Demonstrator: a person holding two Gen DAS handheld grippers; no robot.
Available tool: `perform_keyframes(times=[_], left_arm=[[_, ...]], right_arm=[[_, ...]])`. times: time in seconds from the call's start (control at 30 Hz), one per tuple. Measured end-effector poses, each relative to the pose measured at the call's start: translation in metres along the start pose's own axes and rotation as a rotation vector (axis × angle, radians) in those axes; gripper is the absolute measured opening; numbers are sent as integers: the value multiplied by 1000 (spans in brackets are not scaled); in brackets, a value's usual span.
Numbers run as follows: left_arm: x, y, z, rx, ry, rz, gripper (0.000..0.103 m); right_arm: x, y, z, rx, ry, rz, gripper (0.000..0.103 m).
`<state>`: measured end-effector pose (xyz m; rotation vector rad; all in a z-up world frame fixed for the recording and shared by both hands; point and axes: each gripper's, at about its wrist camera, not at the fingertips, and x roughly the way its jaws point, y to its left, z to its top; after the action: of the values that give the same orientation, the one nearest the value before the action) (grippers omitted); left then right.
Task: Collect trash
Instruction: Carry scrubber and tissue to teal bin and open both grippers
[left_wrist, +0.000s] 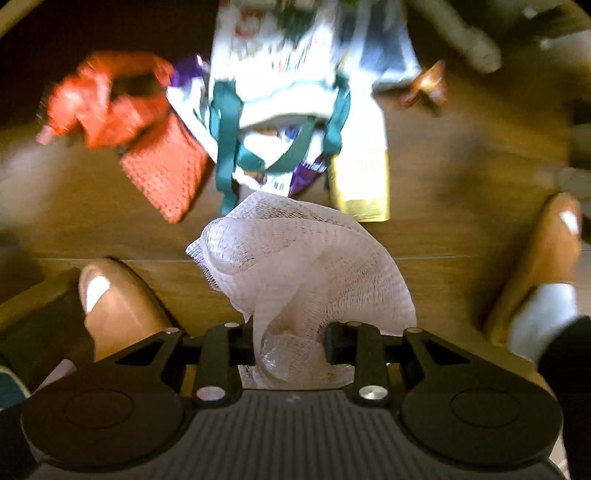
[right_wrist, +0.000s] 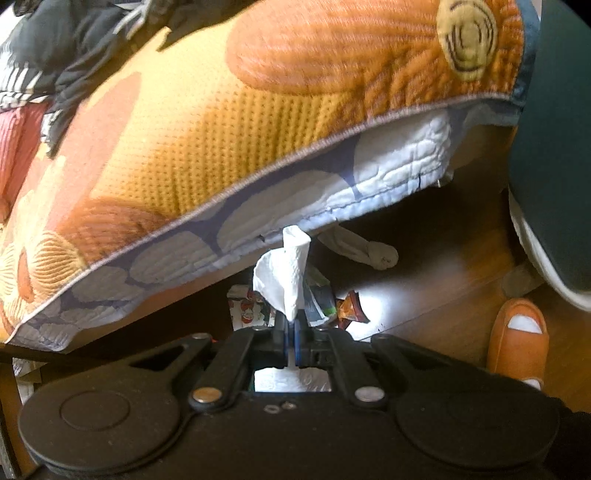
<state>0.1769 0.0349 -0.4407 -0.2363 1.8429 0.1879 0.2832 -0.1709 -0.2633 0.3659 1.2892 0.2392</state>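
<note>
Trash collection under way beside a bed: the left claw (left_wrist: 290, 345) pinches the neck of a white mesh net (left_wrist: 295, 266) above the wooden floor (left_wrist: 461, 177), while the right claw (right_wrist: 291, 332) is clamped tight on a twisted white tissue (right_wrist: 286, 275) below the quilt's (right_wrist: 221, 147) overhanging edge. More litter lies below: an orange net bag (left_wrist: 162, 173), a yellow-edged packet (left_wrist: 364, 177) and a white bag with green handles (left_wrist: 280, 92). Carrying both pieces off well probably means keeping the pinches firm, since net and tissue are light and slippery, and lifting clear of the quilt. Motion blur smears the printed wrappers, so their labels cannot be read; the space under the bed is dark, and no bin is visible.
</note>
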Motion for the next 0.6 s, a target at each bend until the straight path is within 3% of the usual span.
perform_keyframes(times=[0.37, 0.6], left_arm=[[-145, -14, -35, 51, -274, -57, 29], [-239, -46, -50, 122, -484, -151, 29]], right_arm=[[-75, 4, -10, -64, -117, 11, 3], [-163, -15, -9, -119, -266, 29, 3]])
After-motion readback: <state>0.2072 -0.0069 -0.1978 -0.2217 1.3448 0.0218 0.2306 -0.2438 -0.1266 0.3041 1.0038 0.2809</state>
